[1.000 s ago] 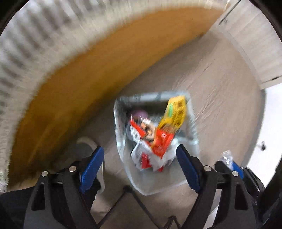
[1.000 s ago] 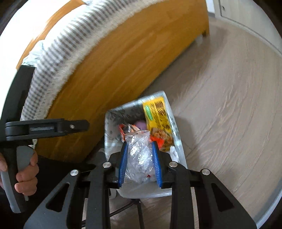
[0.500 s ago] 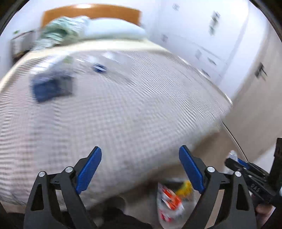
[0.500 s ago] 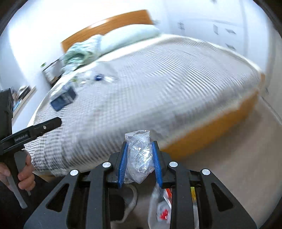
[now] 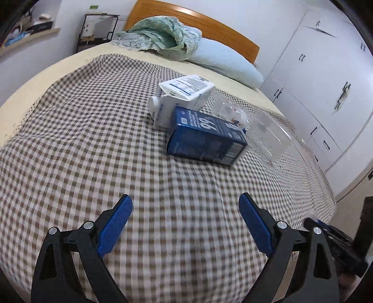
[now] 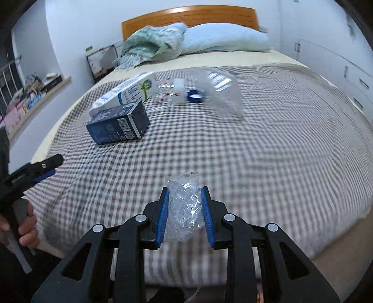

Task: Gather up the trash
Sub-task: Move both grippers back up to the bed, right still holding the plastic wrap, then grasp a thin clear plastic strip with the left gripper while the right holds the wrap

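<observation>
On the checked bedspread [image 5: 93, 144] lie a dark blue carton [image 5: 205, 137], a white milk carton [image 5: 181, 95] behind it and a clear plastic container [image 5: 268, 137] to its right. My left gripper [image 5: 185, 223] is open and empty, above the near part of the bed. My right gripper [image 6: 185, 214] is shut on a crumpled clear plastic bag [image 6: 184, 209] above the bed's near edge. In the right wrist view the blue carton [image 6: 119, 125], white carton [image 6: 126, 93], clear container [image 6: 221, 93] and a blue cap [image 6: 195, 96] lie further up the bed.
A pale blue pillow [image 5: 223, 60] and a green crumpled cloth [image 5: 160, 37] lie at the wooden headboard [image 5: 198, 21]. White wardrobes [image 5: 326, 81] stand along the right. A shelf with clutter [image 6: 30, 93] runs along the left wall. The trash bin is out of view.
Both grippers have swung up from the trash bin on the floor to face the bed top. The right gripper still holds the plastic bag; the left stays open.
</observation>
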The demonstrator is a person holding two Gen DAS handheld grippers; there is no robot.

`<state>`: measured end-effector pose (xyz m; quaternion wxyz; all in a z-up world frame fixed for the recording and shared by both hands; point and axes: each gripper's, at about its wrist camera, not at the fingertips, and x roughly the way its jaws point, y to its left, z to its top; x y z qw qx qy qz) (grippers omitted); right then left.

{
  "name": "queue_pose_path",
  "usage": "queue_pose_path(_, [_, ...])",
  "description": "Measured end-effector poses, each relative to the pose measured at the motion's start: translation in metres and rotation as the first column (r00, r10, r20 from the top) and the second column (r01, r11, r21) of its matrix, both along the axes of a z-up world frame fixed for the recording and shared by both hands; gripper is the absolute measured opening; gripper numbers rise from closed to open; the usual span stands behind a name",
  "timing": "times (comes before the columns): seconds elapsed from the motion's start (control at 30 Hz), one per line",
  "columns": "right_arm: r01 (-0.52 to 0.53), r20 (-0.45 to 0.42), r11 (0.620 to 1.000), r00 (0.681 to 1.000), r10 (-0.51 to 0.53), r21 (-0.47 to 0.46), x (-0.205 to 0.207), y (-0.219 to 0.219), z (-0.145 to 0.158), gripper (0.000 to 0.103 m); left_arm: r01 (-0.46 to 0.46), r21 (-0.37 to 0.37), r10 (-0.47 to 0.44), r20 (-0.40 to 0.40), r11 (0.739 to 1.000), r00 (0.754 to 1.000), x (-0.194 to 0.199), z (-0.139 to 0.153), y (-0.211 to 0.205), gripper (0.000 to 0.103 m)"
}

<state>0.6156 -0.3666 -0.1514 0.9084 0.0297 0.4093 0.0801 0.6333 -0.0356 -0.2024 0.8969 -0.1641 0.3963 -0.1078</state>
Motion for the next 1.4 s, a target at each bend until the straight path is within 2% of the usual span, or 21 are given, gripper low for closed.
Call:
queue_pose_path(0.17, [-0.01,-0.001,1.0,1.0,0.01,-0.022,0.05,0.016,-0.008,0.028,0.114,0.054,-0.115,0.016,0.992,0.993,0.041,0.029,-0.023,0.09])
queue_pose_path(0.37, [-0.002,0.018,1.0,1.0,0.002,-0.007,0.091,0.002,-0.009,0.028,0.243,0.223,-0.268,0.09,0.944,0.959,0.098,0.079,-0.077,0.09])
queue_pose_path(0.43, [-0.001,0.022,1.0,1.0,0.001,0.006,0.099,-0.006,-0.01,0.028,0.29,0.24,-0.308,0.038,0.926,0.951,0.129,0.083,-0.093,0.09])
queue_pose_path(0.5, [-0.005,0.026,1.0,1.0,0.005,0.008,0.105,-0.01,-0.011,0.028,0.294,0.261,-0.294,-0.04,0.919,0.955,0.164,0.08,-0.105,0.087])
queue_pose_path(0.57, [-0.021,0.031,1.0,0.999,0.021,0.008,0.111,-0.014,-0.013,0.028,0.374,0.23,-0.352,-0.13,0.898,0.927,0.197,0.071,-0.119,0.085])
queue_pose_path(0.6, [-0.026,0.032,1.0,0.999,0.025,0.009,0.113,-0.016,-0.013,0.028,0.424,0.216,-0.385,-0.2,0.88,0.901,0.217,0.063,-0.13,0.085])
queue_pose_path(0.67, [-0.033,0.039,0.999,0.999,0.032,0.019,0.12,-0.022,-0.012,0.028,0.475,0.202,-0.419,-0.267,0.856,0.868,0.237,0.053,-0.142,0.085])
queue_pose_path(0.77, [-0.036,0.041,0.998,0.999,0.034,0.045,0.128,-0.032,-0.012,0.028,0.482,0.24,-0.394,-0.336,0.843,0.856,0.258,0.032,-0.155,0.085])
queue_pose_path(0.83, [-0.038,0.043,0.998,0.998,0.035,0.05,0.132,-0.037,-0.013,0.028,0.544,0.242,-0.415,-0.428,0.804,0.803,0.268,0.012,-0.17,0.084])
queue_pose_path(0.9, [-0.047,0.046,0.998,0.998,0.045,0.045,0.134,-0.039,-0.014,0.028,0.578,0.291,-0.424,-0.45,0.762,0.786,0.271,0.003,-0.185,0.081])
queue_pose_path(0.93, [-0.048,0.051,0.998,0.998,0.046,0.043,0.136,-0.041,-0.013,0.028,0.606,0.309,-0.44,-0.463,0.733,0.769,0.271,-0.002,-0.193,0.078])
queue_pose_path(0.97, [-0.049,0.052,0.998,0.998,0.047,0.046,0.137,-0.044,-0.013,0.028,0.625,0.322,-0.452,-0.472,0.711,0.757,0.27,-0.005,-0.2,0.072])
queue_pose_path(1.0, [-0.05,0.053,0.998,0.997,0.047,0.049,0.138,-0.045,-0.013,0.028,0.651,0.343,-0.459,-0.495,0.677,0.738,0.27,-0.012,-0.208,0.057])
queue_pose_path(1.03, [-0.048,0.055,0.998,0.997,0.045,0.051,0.139,-0.046,-0.013,0.028,0.67,0.367,-0.447,-0.53,0.646,0.721,0.271,-0.021,-0.216,0.047])
queue_pose_path(1.07, [-0.046,0.055,0.997,0.998,0.043,0.056,0.14,-0.047,-0.014,0.028,0.673,0.389,-0.432,-0.545,0.629,0.719,0.27,-0.026,-0.221,0.04])
queue_pose_path(1.1, [-0.045,0.054,0.997,0.998,0.042,0.063,0.14,-0.048,-0.016,0.028,0.67,0.408,-0.433,-0.534,0.62,0.726,0.268,-0.026,-0.225,0.027])
queue_pose_path(1.13, [-0.043,0.055,0.997,0.998,0.04,0.065,0.14,-0.049,-0.016,0.028,0.683,0.415,-0.449,-0.532,0.601,0.718,0.265,-0.024,-0.229,0.015])
queue_pose_path(1.17, [-0.041,0.055,0.997,0.998,0.038,0.069,0.14,-0.049,-0.017,0.028,0.678,0.432,-0.449,-0.521,0.594,0.726,0.263,-0.019,-0.23,0.013])
queue_pose_path(1.27, [-0.037,0.053,0.996,0.998,0.033,0.077,0.136,-0.05,-0.014,0.028,0.62,0.491,-0.436,-0.444,0.612,0.782,0.256,0.006,-0.228,0.007])
queue_pose_path(1.37, [-0.036,0.063,0.997,0.998,0.032,0.067,0.128,-0.049,-0.004,0.028,0.565,0.495,-0.46,-0.327,0.66,0.825,0.241,0.055,-0.219,0.007])
queue_pose_path(1.4, [-0.034,0.071,0.997,0.997,0.03,0.064,0.123,-0.049,0.003,0.028,0.536,0.498,-0.462,-0.275,0.682,0.843,0.233,0.08,-0.215,0.007])
